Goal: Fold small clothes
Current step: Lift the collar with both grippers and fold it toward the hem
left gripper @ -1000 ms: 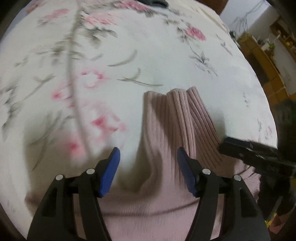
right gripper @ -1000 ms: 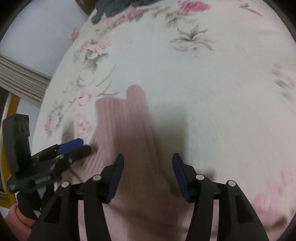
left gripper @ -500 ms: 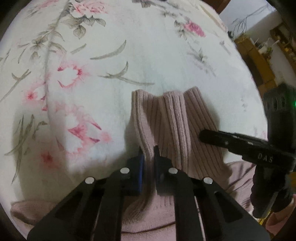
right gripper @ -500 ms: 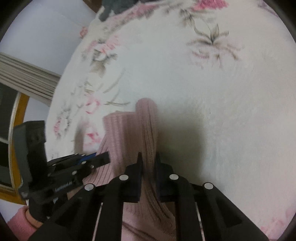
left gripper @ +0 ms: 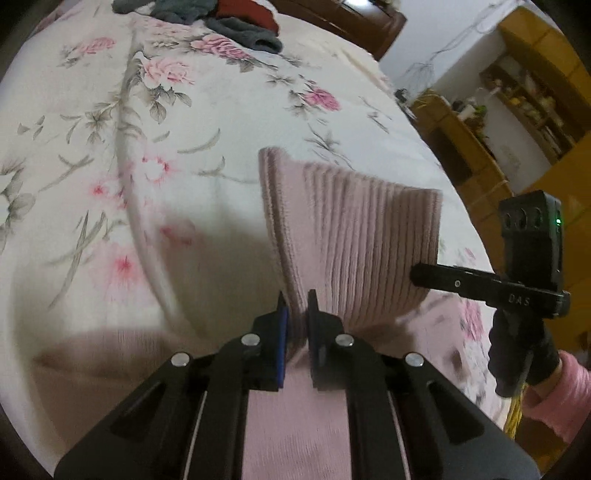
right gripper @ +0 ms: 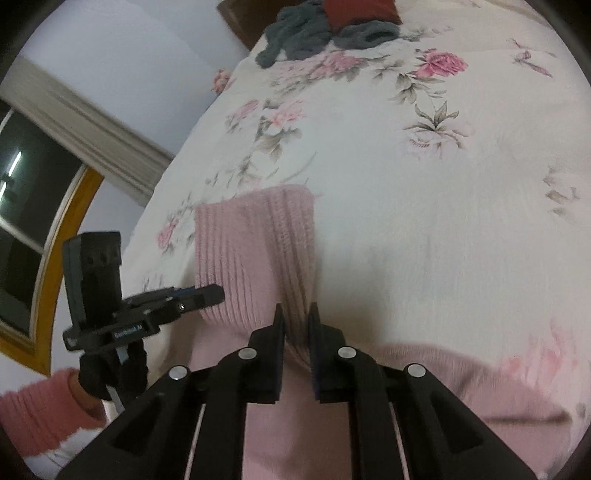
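Grippers, left (left gripper: 296,304) and right (right gripper: 296,317): we clamp both on pink ribbed sweater (left gripper: 354,236) above floral bedspread (left gripper: 147,129).

One pink ribbed sweater (left gripper: 354,236) up off the bed — just the one. Two grippers on it: the left gripper (left gripper: 295,314) and the right gripper (right gripper: 295,321), each clamped on the knit. One floral bedspread (left gripper: 147,110) underneath. At the far end, a heap of grey clothes (right gripper: 306,33) — pieces too tangled to count — plus one red item (right gripper: 358,11).
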A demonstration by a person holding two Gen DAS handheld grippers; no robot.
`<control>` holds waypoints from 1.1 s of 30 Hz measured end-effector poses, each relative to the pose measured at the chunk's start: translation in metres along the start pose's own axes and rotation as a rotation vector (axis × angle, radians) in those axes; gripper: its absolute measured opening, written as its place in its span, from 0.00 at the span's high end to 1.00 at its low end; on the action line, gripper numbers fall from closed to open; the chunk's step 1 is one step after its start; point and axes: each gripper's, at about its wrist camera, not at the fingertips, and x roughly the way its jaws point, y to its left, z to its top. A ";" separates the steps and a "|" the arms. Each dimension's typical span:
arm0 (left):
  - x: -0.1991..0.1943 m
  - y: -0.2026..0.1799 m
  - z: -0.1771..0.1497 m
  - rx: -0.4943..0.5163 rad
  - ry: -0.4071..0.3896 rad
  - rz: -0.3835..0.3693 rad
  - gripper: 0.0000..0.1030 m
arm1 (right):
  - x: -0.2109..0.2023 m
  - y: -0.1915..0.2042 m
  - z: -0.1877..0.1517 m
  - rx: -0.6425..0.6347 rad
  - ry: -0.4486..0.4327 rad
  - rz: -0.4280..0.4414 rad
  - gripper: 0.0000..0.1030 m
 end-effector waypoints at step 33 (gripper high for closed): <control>0.035 0.072 -0.033 -0.375 0.091 -0.138 0.73 | 0.050 -0.051 -0.052 0.296 0.116 0.049 0.60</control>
